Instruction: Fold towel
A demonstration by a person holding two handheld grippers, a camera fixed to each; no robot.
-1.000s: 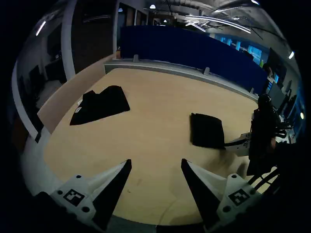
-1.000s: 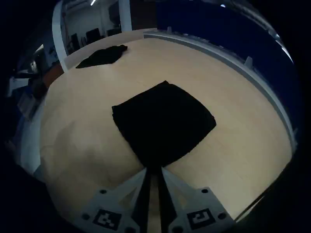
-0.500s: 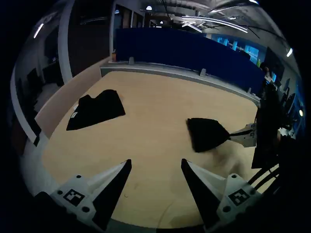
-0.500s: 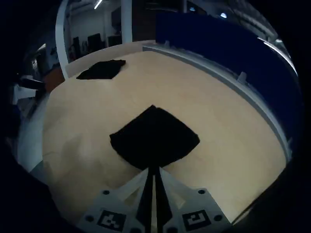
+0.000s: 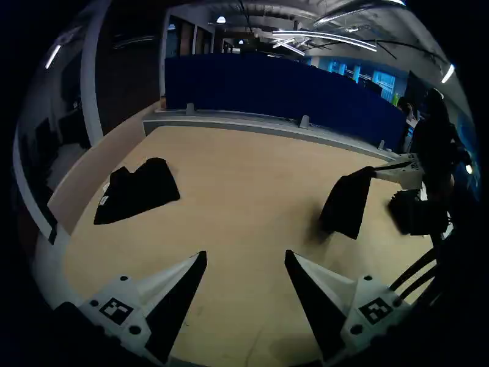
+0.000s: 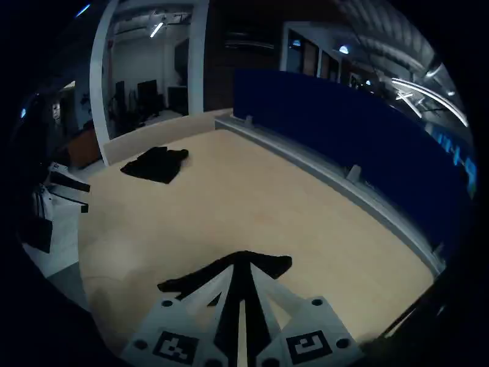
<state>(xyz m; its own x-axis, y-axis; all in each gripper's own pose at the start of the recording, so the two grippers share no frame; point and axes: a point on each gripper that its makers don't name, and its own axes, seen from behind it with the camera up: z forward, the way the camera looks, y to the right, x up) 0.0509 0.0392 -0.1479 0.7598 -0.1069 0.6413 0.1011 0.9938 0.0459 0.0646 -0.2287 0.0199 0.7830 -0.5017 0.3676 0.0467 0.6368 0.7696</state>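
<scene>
The right gripper (image 6: pixel 241 260) is pinching the black towel (image 5: pixel 348 202), its fingers pressed together on the top edge; the towel is hanging from them over the table (image 5: pixel 244 171), and whether its lower edge is touching the table cannot be told. The left gripper (image 5: pixel 244 253) is hovering over the near edge of the table, fingers spread wide and holding nothing; a second black cloth (image 5: pixel 137 189) is lying on the table, well apart from the towel; a blue partition (image 5: pixel 275 85) is standing along the table's far edge.

The black towel (image 5: pixel 347 205) hangs limp by its top corner, draping down over the tan table (image 5: pixel 244 177).
</scene>
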